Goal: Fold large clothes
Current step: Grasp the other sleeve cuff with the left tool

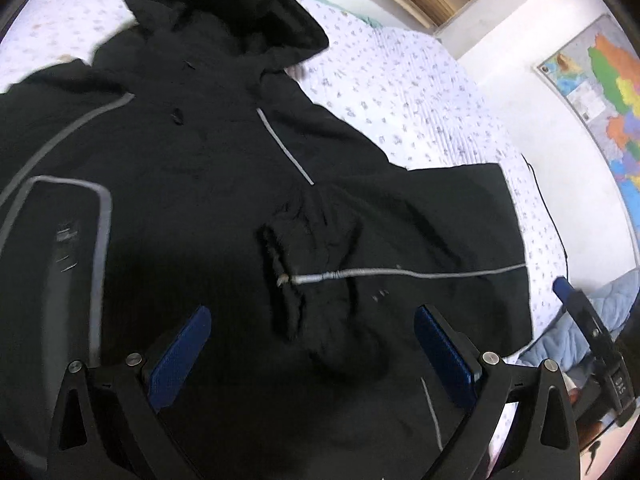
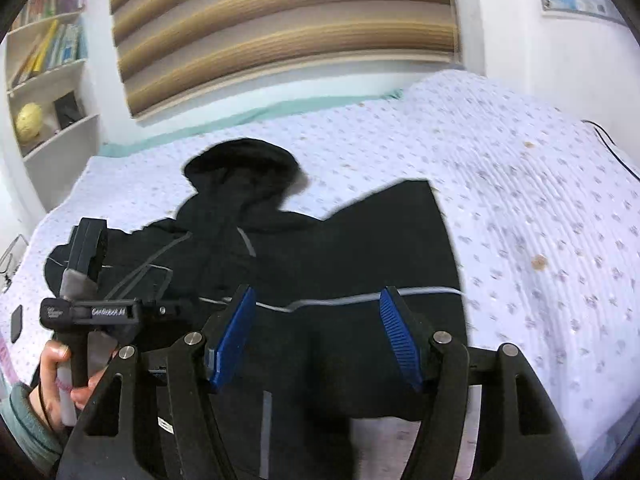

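A black jacket (image 1: 192, 168) lies spread on a white bedspread (image 1: 400, 92) with a small floral print. Its hood (image 1: 224, 12) points away, and grey piping (image 1: 420, 274) runs across the folded-in sleeve. The left gripper (image 1: 312, 340) hangs over the jacket's lower part, its blue pads (image 1: 180, 352) wide apart with nothing between them. The right gripper (image 1: 560, 284) shows at the right edge. A coloured map (image 1: 600, 92) hangs on the wall.
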The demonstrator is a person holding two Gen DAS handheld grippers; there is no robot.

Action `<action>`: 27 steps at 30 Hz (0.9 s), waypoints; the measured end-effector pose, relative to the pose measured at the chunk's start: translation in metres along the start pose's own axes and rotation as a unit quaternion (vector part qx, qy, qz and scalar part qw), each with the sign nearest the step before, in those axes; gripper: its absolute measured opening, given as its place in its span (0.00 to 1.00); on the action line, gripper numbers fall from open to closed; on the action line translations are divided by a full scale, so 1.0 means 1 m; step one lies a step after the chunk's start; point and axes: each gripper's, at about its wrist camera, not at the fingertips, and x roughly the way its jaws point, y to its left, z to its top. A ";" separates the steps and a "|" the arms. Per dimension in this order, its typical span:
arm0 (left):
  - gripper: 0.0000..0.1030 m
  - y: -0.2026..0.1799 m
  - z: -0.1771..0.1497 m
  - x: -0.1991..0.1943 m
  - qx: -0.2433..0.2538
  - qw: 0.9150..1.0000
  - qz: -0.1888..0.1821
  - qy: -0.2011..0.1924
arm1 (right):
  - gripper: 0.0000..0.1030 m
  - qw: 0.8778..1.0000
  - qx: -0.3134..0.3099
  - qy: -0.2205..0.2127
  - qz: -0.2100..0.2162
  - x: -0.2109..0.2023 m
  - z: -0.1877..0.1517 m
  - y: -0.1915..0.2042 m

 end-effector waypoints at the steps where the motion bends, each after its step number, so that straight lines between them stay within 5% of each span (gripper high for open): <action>1: 0.98 0.004 0.002 0.011 -0.007 1.000 -0.004 0.009 | 0.65 1.000 -0.005 0.006 -0.008 0.002 -0.003 -0.004; 3: 0.97 0.006 0.006 0.020 -0.006 1.000 0.004 -0.002 | 0.65 0.999 -0.016 0.015 -0.028 0.007 -0.010 -0.011; 5: 0.85 0.001 0.008 0.022 0.003 1.000 0.013 -0.014 | 0.65 0.999 -0.021 0.024 -0.038 0.018 -0.015 -0.010; 7: 0.35 -0.007 0.009 0.025 0.022 1.000 0.017 -0.010 | 0.65 0.998 -0.017 0.031 -0.042 0.024 -0.018 -0.014; 9: 0.24 -0.014 0.009 0.027 0.042 0.998 0.037 -0.013 | 0.65 0.998 -0.006 0.034 -0.044 0.022 -0.019 -0.018; 18: 0.19 -0.005 0.018 -0.049 0.086 0.994 0.023 -0.070 | 0.66 0.999 -0.011 0.040 -0.032 0.012 -0.010 0.004; 27: 0.19 0.096 0.024 -0.154 0.039 0.986 0.100 -0.131 | 0.74 0.998 -0.006 0.068 0.016 0.041 0.012 0.054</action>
